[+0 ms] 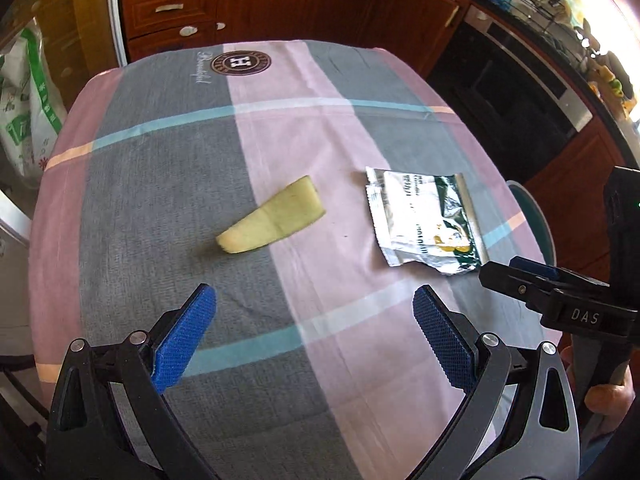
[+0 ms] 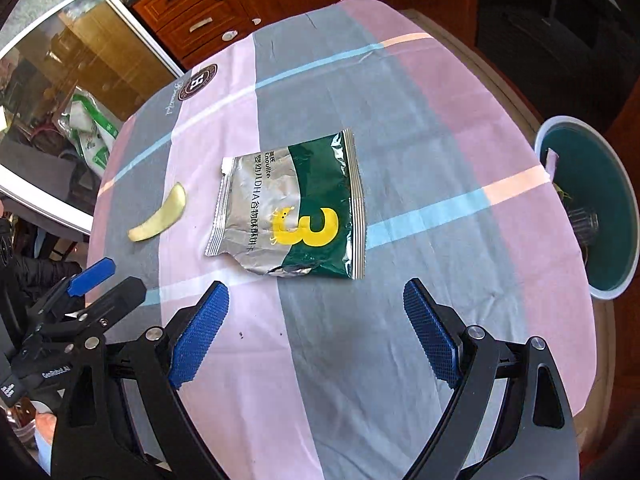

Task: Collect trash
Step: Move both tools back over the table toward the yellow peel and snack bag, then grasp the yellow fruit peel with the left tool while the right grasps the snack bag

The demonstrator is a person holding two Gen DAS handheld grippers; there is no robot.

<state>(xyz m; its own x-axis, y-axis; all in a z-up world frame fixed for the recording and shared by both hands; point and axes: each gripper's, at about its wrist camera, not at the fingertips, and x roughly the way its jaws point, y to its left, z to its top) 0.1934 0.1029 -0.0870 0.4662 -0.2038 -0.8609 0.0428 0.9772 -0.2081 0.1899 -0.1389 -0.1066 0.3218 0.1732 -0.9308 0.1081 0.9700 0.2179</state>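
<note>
A pale yellow fruit peel [image 1: 272,221] lies on the checked tablecloth [image 1: 168,184], just ahead of my open, empty left gripper [image 1: 314,300]. A torn silver and green snack wrapper [image 1: 424,222] lies to its right. In the right wrist view the wrapper [image 2: 292,208] lies flat just ahead of my open, empty right gripper [image 2: 316,296], with the peel [image 2: 160,216] further left. A teal trash bin [image 2: 592,208] stands beside the table's right edge. The right gripper shows at the right of the left wrist view [image 1: 516,272], and the left gripper shows at the left of the right wrist view [image 2: 108,280].
Wooden drawers and cabinets [image 1: 208,8] stand beyond the table. A dark oven [image 1: 516,96] is at the back right. A white and green bag [image 1: 28,108] sits on the floor at the left. Small crumbs [image 2: 241,335] lie on the tablecloth [image 2: 420,112].
</note>
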